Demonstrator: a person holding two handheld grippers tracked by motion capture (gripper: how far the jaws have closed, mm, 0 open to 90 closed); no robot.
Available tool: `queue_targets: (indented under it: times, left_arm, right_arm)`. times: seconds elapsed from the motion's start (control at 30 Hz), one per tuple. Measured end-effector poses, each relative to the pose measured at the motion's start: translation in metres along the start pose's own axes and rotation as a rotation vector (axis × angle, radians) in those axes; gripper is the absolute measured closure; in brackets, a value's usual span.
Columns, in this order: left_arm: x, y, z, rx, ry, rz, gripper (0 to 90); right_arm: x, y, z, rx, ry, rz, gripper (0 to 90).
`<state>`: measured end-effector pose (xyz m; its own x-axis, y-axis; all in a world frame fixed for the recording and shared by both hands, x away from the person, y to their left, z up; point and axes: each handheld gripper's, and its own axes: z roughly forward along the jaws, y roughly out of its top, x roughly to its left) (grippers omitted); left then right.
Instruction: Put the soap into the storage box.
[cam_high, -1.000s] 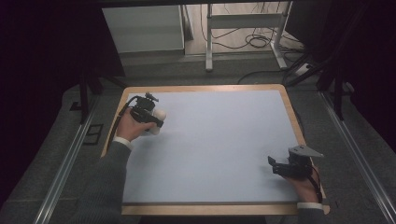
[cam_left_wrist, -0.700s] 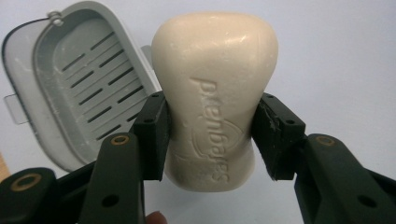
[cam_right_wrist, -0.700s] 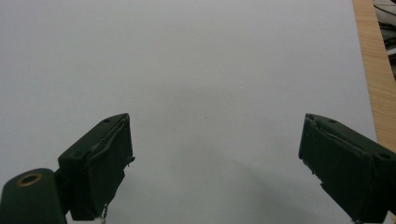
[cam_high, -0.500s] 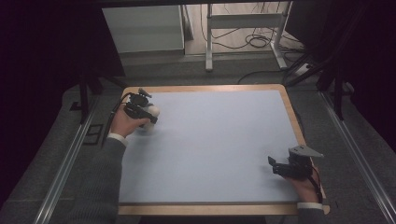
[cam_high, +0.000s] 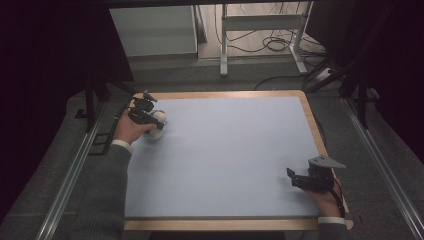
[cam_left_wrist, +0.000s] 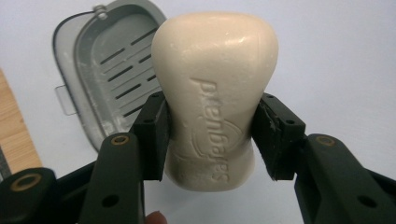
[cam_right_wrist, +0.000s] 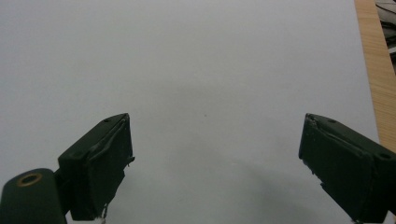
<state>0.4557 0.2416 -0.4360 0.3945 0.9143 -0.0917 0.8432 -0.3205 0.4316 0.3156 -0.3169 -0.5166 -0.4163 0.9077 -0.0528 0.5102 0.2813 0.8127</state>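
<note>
A cream bar of soap (cam_left_wrist: 214, 93) with embossed lettering is clamped between the jaws of my left gripper (cam_left_wrist: 212, 133), held above the pale blue mat. Just beyond it, to the left in the left gripper view, lies a grey slotted soap dish (cam_left_wrist: 105, 74). In the high view the left gripper (cam_high: 145, 116) is at the table's far left corner with the pale soap (cam_high: 159, 120) at its tip. My right gripper (cam_high: 299, 178) rests near the front right of the mat; its jaws (cam_right_wrist: 215, 168) stand wide apart with nothing between them.
The blue mat (cam_high: 225, 150) covers a wooden-edged table (cam_high: 310, 115). A wooden edge strip (cam_right_wrist: 373, 70) runs along the right in the right gripper view. Beyond the table are a white cabinet (cam_high: 152, 30), metal frame legs (cam_high: 225, 45) and floor cables (cam_high: 275, 45).
My left gripper has carried the soap away from the middle toward the far left corner of the table. The right gripper has stayed in place.
</note>
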Motion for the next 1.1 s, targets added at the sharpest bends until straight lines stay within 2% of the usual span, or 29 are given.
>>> queue_targets:
  times: [0.13,0.37,0.77,0.93,1.03,1.1]
  left_arm:
    - [0.005,0.002,-0.002,0.011,0.02,-0.004,49.9]
    - [0.01,0.008,-0.002,0.003,0.026,-0.017,49.9]
    - [0.026,0.013,0.023,0.034,0.054,-0.095,49.9]
    - [0.023,0.012,0.034,0.024,0.066,-0.106,49.6]
    - [0.02,0.012,0.039,0.013,0.055,-0.101,49.3]
    - [0.018,0.012,0.039,-0.008,0.051,-0.105,45.2]
  right_arm:
    - [0.001,0.0,0.0,0.002,0.001,0.0,9.4]
    - [0.0,0.0,0.0,0.001,0.001,0.001,9.4]
    - [0.0,-0.001,0.0,0.004,-0.002,0.0,9.4]
    - [-0.001,-0.001,0.0,0.006,-0.006,0.001,9.4]
    - [-0.001,-0.001,0.0,0.006,-0.006,0.003,9.4]
    - [-0.001,-0.001,-0.001,0.005,-0.006,0.002,9.4]
